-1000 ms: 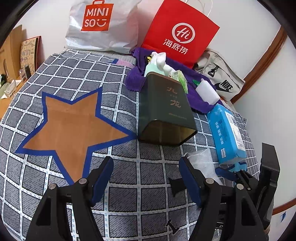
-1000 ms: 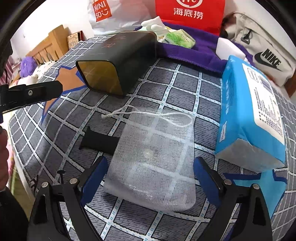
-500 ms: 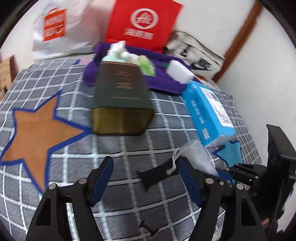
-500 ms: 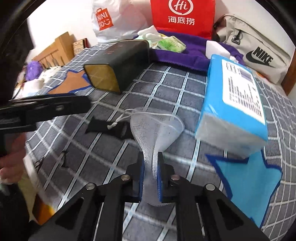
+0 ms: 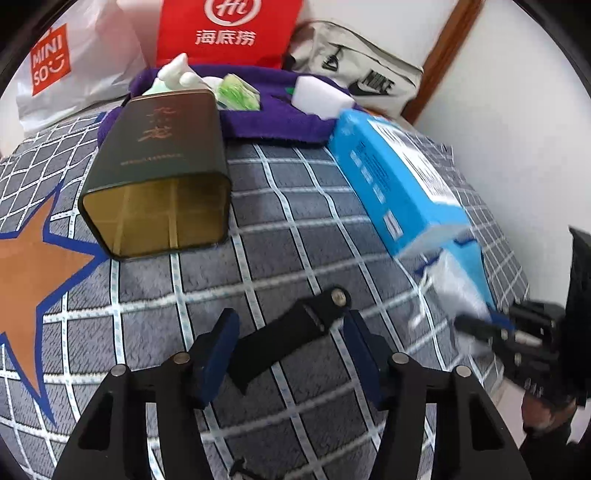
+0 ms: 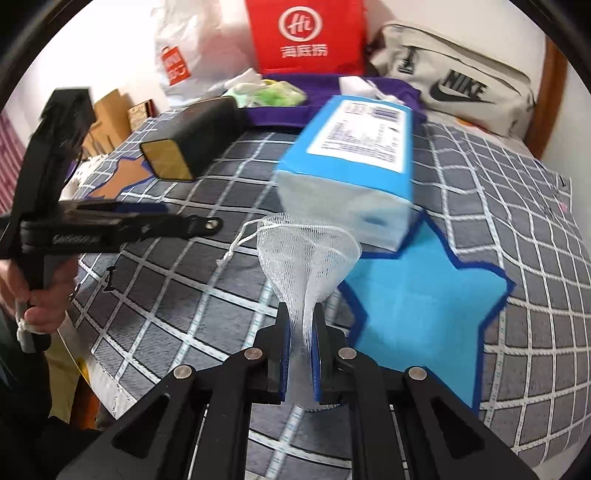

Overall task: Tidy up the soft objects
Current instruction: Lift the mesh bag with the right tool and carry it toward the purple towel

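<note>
While the right gripper [image 6: 300, 334] stands pinched tight on the lower end of the white mesh bag [image 6: 308, 258], the bag flares upward from its blue pads into an open funnel, its drawstring trailing off to the left, just in front of the near end of the blue tissue pack [image 6: 354, 155]. The left gripper [image 5: 290, 354] has its jaws about half apart and closing, with a flat black strap [image 5: 291, 332] lying on the checked bedspread [image 5: 295, 258] between its fingers; the pads do not press on it. Left of the tissue pack, a dark green tin [image 5: 159, 177] lies on its side with its gold open mouth facing the camera. Behind the pack, a purple towel [image 5: 273, 122] carries a white sponge block [image 5: 321, 96] and green packets. Beyond that lean a red paper bag [image 5: 225, 33], a white plastic bag [image 5: 70, 62] and a grey Nike bag [image 5: 354, 66]. Right of the pack's near end, a blue star [image 6: 417, 306] marks the bedspread.
</note>
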A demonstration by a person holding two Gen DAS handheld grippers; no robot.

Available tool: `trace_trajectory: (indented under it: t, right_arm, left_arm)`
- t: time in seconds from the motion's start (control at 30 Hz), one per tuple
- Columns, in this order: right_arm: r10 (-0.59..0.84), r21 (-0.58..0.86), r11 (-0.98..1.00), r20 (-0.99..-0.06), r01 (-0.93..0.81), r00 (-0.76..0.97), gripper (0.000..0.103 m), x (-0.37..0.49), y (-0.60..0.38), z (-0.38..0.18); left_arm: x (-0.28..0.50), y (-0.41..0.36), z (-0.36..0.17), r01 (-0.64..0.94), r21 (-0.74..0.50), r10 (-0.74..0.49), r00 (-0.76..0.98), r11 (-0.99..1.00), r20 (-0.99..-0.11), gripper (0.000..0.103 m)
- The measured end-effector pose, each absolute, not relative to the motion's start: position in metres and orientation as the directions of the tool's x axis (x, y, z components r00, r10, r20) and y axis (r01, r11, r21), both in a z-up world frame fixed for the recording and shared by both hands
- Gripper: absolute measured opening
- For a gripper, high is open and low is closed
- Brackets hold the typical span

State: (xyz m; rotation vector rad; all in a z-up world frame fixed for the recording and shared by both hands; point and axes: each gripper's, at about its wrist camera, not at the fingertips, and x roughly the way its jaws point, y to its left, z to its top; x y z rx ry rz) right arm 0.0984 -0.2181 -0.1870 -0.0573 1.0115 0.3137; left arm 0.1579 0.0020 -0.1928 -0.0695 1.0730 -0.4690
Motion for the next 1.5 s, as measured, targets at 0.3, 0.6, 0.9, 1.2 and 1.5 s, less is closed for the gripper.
trace_trajectory:
  t: [0.3,0.6,0.9,1.2,1.5]
  right_arm:
    - [0.263,0.127,0.951,-0.813,-0.283,0.520,0.010,0.094,-0.231,-0.183]
    - [0.257,0.133,0.959,-0.785,-0.251,0.564,0.010,0.082,-0.249,-0.173]
    - [0.266,0.142,0.958,-0.762,-0.248,0.591,0.010,0.076,-0.253,-0.157]
    - [0.263,0.139,0.959,-0.756,-0.246,0.599,0.010,0.078,-0.247,-0.137]
    - [0.245,0.105,0.962,-0.733,-0.251,0.634,0.010,0.092,-0.242,-0.107]
  left_arm:
    - [0.127,-0.022,-0.191,0.441,-0.172,-0.345,0.350,0.881,-0.871,0.055]
    - [0.123,-0.030,-0.188,0.427,-0.006,-0.212,0.437,0.904,-0.874,0.021]
    - [0.123,-0.035,-0.189,0.376,0.006,-0.178,0.452,0.927,-0.874,0.025]
    - [0.126,-0.034,-0.177,0.335,0.001,-0.162,0.458,0.942,-0.874,0.020]
    - [0.127,-0.017,-0.136,0.314,-0.061,-0.223,0.511,0.947,-0.830,0.020]
